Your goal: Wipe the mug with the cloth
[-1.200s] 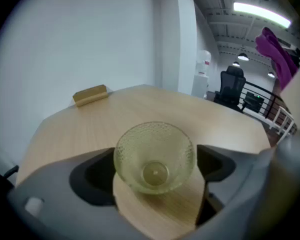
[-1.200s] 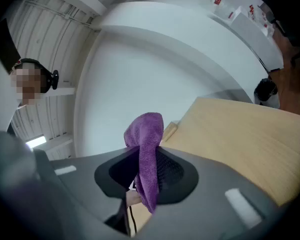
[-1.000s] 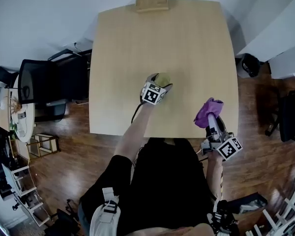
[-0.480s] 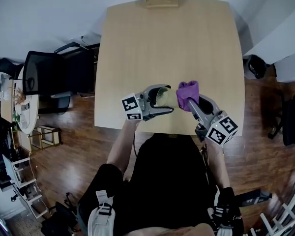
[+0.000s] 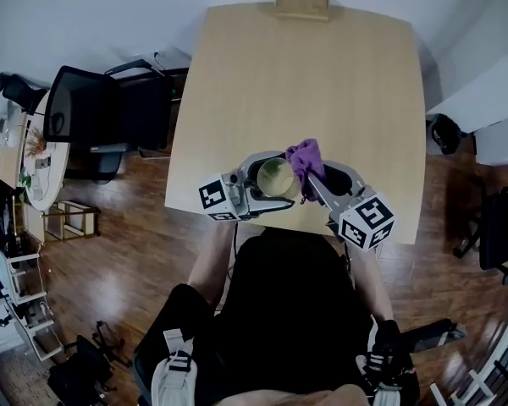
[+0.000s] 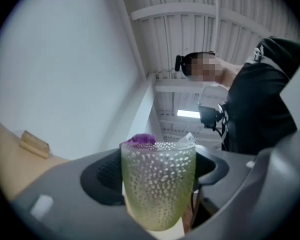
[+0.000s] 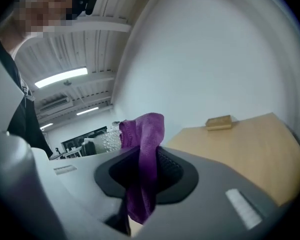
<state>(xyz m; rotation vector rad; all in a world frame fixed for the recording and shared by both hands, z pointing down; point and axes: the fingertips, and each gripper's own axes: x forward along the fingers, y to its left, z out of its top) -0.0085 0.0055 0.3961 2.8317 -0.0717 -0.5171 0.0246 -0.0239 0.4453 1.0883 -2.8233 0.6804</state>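
My left gripper [image 5: 281, 182] clamped across the dimpled green mug [image 5: 273, 176], my right gripper [image 5: 311, 178] pinching the purple cloth [image 5: 303, 154], cloth's bunched top right at the mug's rim, both over the near edge of the wooden table [image 5: 322, 83], small wooden block [image 5: 302, 5] at its far edge.

Office or lab-type workroom, not a home. Plain light-wood counter [image 5: 322, 83] stands by bare white walls [image 5: 85, 15] on a wood plank floor [image 5: 110, 260]. Black swivel office chair [image 5: 89, 117] is beside the counter, and another dark chair [image 5: 499, 218] is at the right edge. Cluttered round white table [image 5: 30, 167] and a small open shelf rack [image 5: 21, 303] sit at the left. Overhead is a ribbed panel ceiling [image 6: 190, 29] with strip lights [image 7: 62, 77].
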